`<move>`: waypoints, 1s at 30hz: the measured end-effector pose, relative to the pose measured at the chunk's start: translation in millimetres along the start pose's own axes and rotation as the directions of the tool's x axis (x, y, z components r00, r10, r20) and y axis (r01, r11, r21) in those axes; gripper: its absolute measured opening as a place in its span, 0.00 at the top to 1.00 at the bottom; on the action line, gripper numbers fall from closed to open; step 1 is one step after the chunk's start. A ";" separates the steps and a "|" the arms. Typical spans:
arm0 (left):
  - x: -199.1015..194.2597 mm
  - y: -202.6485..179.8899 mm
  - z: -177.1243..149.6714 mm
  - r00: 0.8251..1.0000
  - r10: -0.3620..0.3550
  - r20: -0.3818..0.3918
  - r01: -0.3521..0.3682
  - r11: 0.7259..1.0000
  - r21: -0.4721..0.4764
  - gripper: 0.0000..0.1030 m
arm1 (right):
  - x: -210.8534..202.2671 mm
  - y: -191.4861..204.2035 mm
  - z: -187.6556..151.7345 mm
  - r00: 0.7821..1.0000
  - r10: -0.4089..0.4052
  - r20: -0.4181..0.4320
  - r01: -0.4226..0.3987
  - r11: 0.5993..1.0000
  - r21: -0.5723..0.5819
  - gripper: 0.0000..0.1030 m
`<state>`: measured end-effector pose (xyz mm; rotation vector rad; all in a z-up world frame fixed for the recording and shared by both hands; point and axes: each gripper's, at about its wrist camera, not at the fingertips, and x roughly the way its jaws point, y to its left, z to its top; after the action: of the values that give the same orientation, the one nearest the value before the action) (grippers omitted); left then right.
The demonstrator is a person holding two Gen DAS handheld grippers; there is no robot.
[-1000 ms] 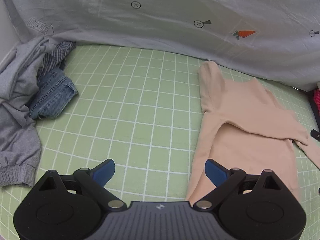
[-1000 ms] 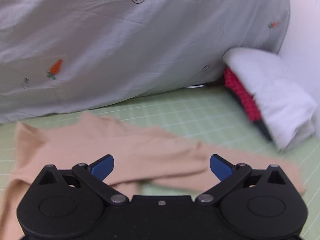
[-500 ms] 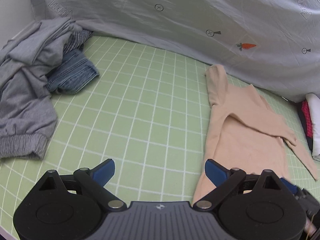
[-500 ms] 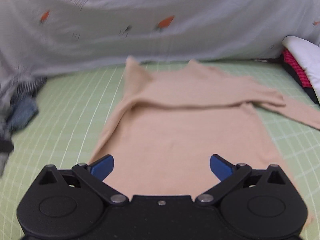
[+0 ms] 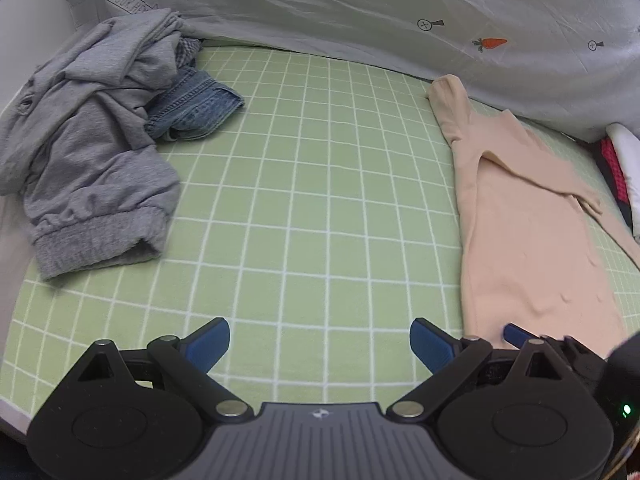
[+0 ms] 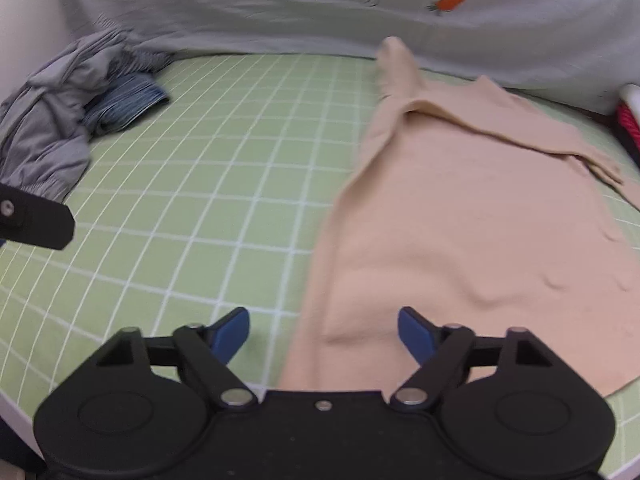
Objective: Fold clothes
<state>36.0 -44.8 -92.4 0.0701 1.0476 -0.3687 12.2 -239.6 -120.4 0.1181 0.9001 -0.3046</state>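
A peach long-sleeved top (image 6: 460, 216) lies flat on the green checked sheet (image 6: 224, 184), one sleeve folded across its chest. My right gripper (image 6: 323, 332) hovers low over the top's near left hem corner. Its jaws are closing, with the hem edge between the blue pads and not pinched. In the left wrist view the top (image 5: 520, 240) lies to the right. My left gripper (image 5: 320, 340) stands open over bare sheet just left of the hem. The right gripper's blue fingertip (image 5: 516, 332) shows on the hem.
A heap of grey sweatpants (image 5: 88, 168) and folded denim (image 5: 196, 108) sits at the left. A grey carrot-print duvet (image 5: 400, 20) runs along the back. White and red folded items (image 5: 620, 168) lie at the far right. The bed's edge is close below the grippers.
My right gripper swung left from the outstretched sleeve to the top's near hem corner, and its jaws narrowed. My left gripper drew back and left, bringing the grey heap into fuller view.
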 end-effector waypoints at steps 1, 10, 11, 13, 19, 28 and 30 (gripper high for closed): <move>-2.9 2.6 -1.8 1.000 0.009 0.003 -0.009 1.000 0.003 0.06 | 1.7 2.9 -0.2 1.000 0.003 -0.002 -0.003 1.000 -0.008 0.32; -11.5 3.4 -0.2 0.999 -0.034 0.028 0.035 0.999 -0.040 0.06 | -0.7 -27.6 1.3 0.998 0.058 0.032 -0.061 0.994 0.087 0.93; -11.8 -0.1 1.2 0.999 -0.043 0.033 0.044 0.999 -0.032 0.06 | -1.9 -32.7 2.0 0.996 0.076 0.039 -0.079 0.993 0.092 0.96; -13.1 -8.9 4.4 0.997 -0.057 0.047 0.058 0.998 -0.014 0.06 | -6.8 -39.3 5.5 0.994 0.089 0.064 -0.093 0.993 0.074 0.96; -9.5 -41.2 14.7 0.995 -0.079 0.062 0.079 0.997 0.005 0.06 | -38.1 -85.4 18.0 0.978 0.092 0.188 -0.126 0.976 0.180 0.97; 5.2 -97.5 16.5 0.996 -0.082 0.024 0.082 0.997 0.013 0.06 | -34.2 -190.9 -21.3 0.997 0.005 0.081 -0.037 0.919 0.392 0.97; 9.4 -106.2 17.7 0.997 -0.072 0.012 0.072 0.997 -0.001 0.06 | -22.3 -194.5 -26.1 1.000 0.012 0.021 -0.019 0.930 0.367 0.97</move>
<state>19.9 -150.8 -79.1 0.0286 1.0401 -0.4331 -80.6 -413.8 -114.0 0.4691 0.8150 -0.4573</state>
